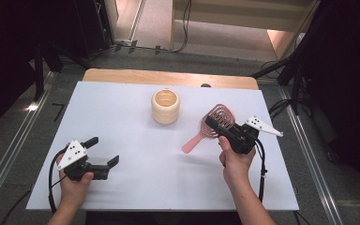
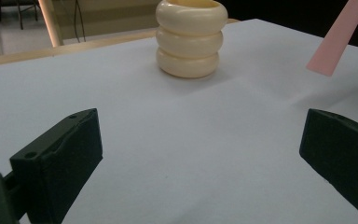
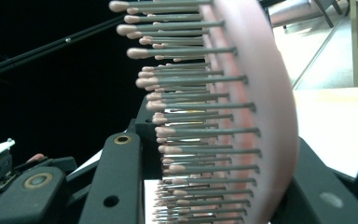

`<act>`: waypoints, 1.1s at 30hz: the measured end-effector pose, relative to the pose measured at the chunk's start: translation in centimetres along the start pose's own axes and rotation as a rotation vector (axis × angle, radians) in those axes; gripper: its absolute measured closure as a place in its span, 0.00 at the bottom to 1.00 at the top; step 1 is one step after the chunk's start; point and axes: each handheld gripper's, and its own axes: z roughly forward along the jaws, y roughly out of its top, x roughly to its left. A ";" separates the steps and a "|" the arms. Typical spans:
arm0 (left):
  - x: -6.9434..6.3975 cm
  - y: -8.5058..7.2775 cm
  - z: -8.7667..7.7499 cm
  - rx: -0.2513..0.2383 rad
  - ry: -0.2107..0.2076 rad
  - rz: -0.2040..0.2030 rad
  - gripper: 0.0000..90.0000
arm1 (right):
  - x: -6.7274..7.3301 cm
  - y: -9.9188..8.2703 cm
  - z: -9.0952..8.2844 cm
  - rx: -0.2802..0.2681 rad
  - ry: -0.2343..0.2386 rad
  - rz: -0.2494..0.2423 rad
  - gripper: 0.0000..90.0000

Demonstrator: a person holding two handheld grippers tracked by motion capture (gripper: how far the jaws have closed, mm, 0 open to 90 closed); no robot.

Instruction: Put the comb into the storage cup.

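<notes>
Right gripper (image 1: 218,125) clamped across head of pink hairbrush (image 1: 209,126), held above table (image 1: 136,159) near right edge; handle tip cut off in left gripper view. Left gripper (image 1: 104,151) wide open, empty. Cream holder (image 1: 165,106) upright, apart.

White-covered table (image 1: 136,187) bears a cream ringed pot (image 1: 165,106).

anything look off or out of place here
Nothing stands out. The pink hairbrush is clamped by its head in the right gripper, handle angled down. The cream ribbed cup stands upright, and the left gripper is open.
</notes>
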 end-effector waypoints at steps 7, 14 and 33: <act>1.0 -0.6 -1.3 -0.011 0.035 -0.012 0.00 | 0.0 0.9 0.3 -0.007 0.000 -0.016 0.67; 1.6 -0.8 -1.8 -0.024 0.063 -0.019 0.00 | 0.1 1.6 0.7 -0.012 0.003 -0.025 0.67; 2.3 -1.4 -2.6 -0.064 0.084 -0.044 0.00 | 0.0 3.7 1.6 -0.030 0.005 -0.049 0.69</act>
